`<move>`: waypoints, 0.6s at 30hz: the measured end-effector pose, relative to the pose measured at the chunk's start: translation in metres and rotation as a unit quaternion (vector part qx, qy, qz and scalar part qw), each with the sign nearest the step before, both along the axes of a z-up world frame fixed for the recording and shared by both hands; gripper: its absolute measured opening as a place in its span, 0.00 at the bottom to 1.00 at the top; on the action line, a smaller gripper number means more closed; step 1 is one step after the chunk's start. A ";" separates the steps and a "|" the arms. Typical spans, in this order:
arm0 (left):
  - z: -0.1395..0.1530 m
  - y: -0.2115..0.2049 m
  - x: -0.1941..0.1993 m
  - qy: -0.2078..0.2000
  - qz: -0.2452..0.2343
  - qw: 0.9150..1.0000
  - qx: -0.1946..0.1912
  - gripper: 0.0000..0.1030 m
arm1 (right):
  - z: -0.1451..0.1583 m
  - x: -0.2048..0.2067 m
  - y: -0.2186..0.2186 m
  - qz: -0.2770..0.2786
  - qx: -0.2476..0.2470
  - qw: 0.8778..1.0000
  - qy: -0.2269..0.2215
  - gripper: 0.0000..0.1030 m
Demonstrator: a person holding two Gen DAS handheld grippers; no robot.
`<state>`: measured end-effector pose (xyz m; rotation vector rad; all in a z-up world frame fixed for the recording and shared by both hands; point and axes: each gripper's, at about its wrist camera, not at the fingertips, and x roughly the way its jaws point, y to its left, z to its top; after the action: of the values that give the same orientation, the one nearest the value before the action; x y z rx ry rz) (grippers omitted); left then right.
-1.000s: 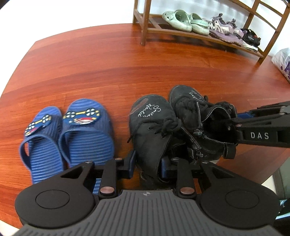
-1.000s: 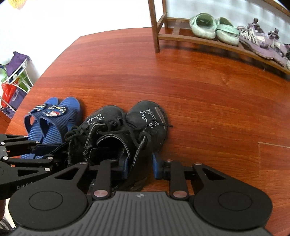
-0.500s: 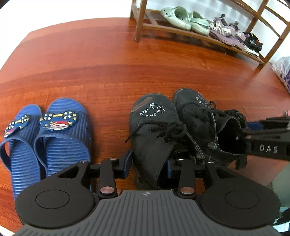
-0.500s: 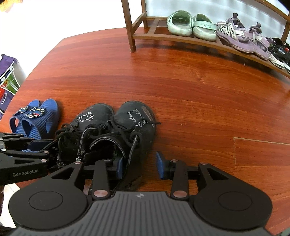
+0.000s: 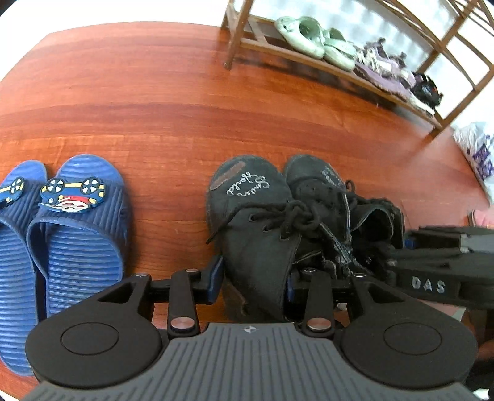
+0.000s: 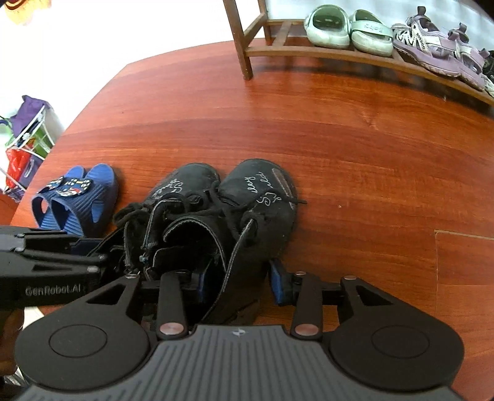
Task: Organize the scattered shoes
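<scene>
Both views now sit nearer the shoe rack (image 6: 364,57) than a second ago, each black boot (image 5: 253,216) lying toes-first toward it from the left gripper (image 5: 251,277) and right gripper (image 6: 236,279), whose fingers straddle a boot collar part-open on the floor (image 6: 355,160) right of blue slippers (image 5: 74,222).

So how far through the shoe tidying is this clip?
Done: green clogs and purple sandals sit on the rack. In hand: each gripper, left and right, straddles one black boot, not visibly clamped. Left: the boots and the blue slippers are on the floor.
</scene>
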<state>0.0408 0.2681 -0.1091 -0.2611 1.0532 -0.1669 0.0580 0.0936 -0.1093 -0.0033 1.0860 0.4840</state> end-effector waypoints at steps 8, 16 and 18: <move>0.017 -0.018 0.008 -0.016 -0.011 1.000 -0.003 0.38 | 0.017 0.005 -0.017 -0.003 0.017 1.000 -0.013 0.40; 0.048 -0.043 0.026 -0.043 -0.005 0.999 -0.020 0.38 | 0.051 0.020 -0.046 -0.008 0.026 0.999 -0.045 0.40; 0.055 -0.048 0.031 -0.049 -0.003 0.999 -0.022 0.38 | 0.059 0.027 -0.054 -0.010 0.028 0.998 -0.052 0.40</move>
<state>0.0714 0.2196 -0.0539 -0.2863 0.9539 -0.2074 0.0849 0.0394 -0.0499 0.0319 0.9689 0.4916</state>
